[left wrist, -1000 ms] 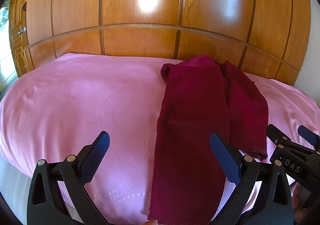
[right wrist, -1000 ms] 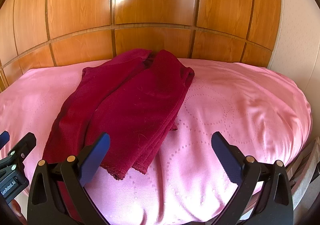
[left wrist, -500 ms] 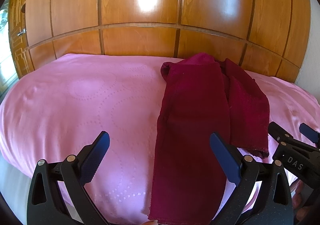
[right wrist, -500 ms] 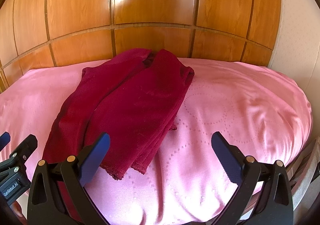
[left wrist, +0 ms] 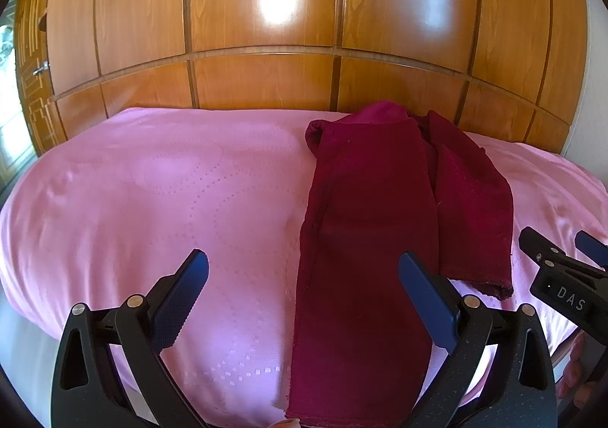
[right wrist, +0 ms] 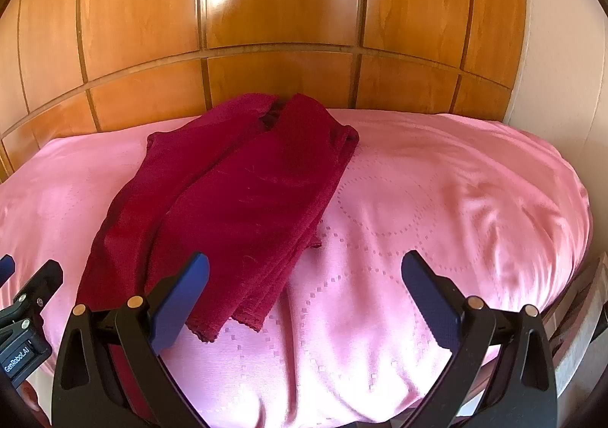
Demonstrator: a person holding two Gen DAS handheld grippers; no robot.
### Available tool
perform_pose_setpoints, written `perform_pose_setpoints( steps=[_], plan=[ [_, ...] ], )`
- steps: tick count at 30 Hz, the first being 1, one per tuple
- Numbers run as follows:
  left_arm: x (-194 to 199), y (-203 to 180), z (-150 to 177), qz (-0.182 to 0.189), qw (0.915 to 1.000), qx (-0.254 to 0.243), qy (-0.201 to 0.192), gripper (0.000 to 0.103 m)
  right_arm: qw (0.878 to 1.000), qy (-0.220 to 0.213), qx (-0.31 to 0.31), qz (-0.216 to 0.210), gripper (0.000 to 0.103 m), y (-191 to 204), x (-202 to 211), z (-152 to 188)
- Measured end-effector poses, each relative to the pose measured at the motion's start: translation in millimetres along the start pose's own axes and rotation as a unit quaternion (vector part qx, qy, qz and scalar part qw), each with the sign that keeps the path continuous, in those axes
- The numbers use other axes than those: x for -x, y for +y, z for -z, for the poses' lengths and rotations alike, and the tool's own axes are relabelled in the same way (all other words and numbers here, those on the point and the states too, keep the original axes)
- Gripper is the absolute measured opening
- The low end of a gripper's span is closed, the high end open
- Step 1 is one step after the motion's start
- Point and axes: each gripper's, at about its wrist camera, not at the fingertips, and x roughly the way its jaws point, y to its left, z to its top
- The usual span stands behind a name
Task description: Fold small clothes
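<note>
**Both grippers empty, poised at the near edge for the next fold**

The left gripper (left wrist: 303, 298) has its jaws spread wide with nothing between them; the near end of the dark red garment (left wrist: 364, 238) lies below and beyond its right finger, not pinched. The right gripper (right wrist: 305, 298) is likewise wide apart and empty, its left finger over the garment's near hem, its right finger over bare pink cover. Each gripper also shows at the margin of the other's view.

Judging by this, the work is between folds: the cloth is already doubled lengthwise and neither gripper has taken hold. The next move probably calls for each gripper to come down on a near corner of the hem, close on all the layers, and carry them toward the far edge.

The garment is a long, narrow, layered strip, running from the near edge of the pink bed (left wrist: 133, 200) to the far edge by the wooden panels (left wrist: 266, 10). Its far end is bunched, and one layer stops short of the near edge.
</note>
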Motion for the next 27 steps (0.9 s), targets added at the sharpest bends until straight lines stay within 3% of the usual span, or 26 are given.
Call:
perform_pose_setpoints(
  steps=[27],
  plan=[
    [-10.8,-10.5,5.7,0.01,0.999,-0.034,0.027,0.099,1.0,0.012,-0.02,0.001,0.101,-15.3,-8.5,-1.2]
  ],
)
